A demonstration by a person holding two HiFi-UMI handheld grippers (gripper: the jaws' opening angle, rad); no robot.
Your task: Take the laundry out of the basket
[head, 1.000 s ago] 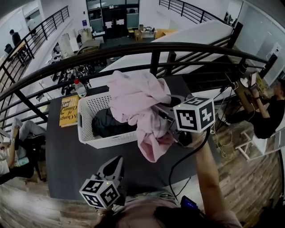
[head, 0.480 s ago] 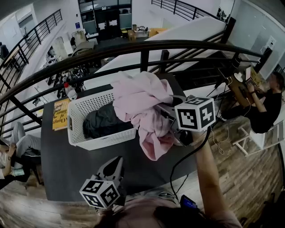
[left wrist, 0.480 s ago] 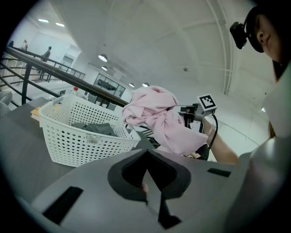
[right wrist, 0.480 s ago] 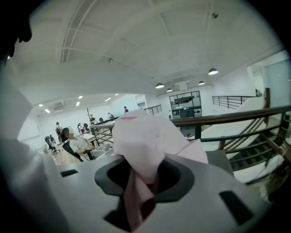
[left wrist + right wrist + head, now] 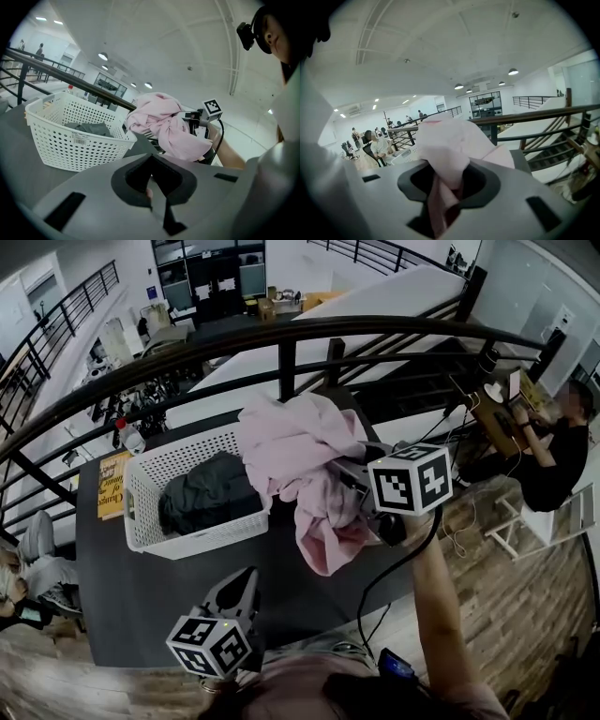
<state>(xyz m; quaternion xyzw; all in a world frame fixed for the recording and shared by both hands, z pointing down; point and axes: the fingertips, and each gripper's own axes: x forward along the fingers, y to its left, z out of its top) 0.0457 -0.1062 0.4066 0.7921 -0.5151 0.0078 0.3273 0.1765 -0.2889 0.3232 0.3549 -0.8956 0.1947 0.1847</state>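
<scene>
Dark table point(image 5: 281, 577), pink garment point(image 5: 291, 446) clamped, covering right gripper point(image 5: 445, 187) fingers

Holds right gripper point(image 5: 352, 482) raised, jaws pinched on pink garment point(image 5: 291, 442), left gripper point(image 5: 246, 579) lower-left of it, jaws together.

Soft pink cloth point(image 5: 300, 456), perforated white plastic basket point(image 5: 187, 545), matt dark tabletop point(image 5: 141, 601).

No legible text, yellow book point(image 5: 110, 495) title too blurred, barcode sticker point(image 5: 80, 138) on white basket point(image 5: 51, 151) unreadable
</scene>
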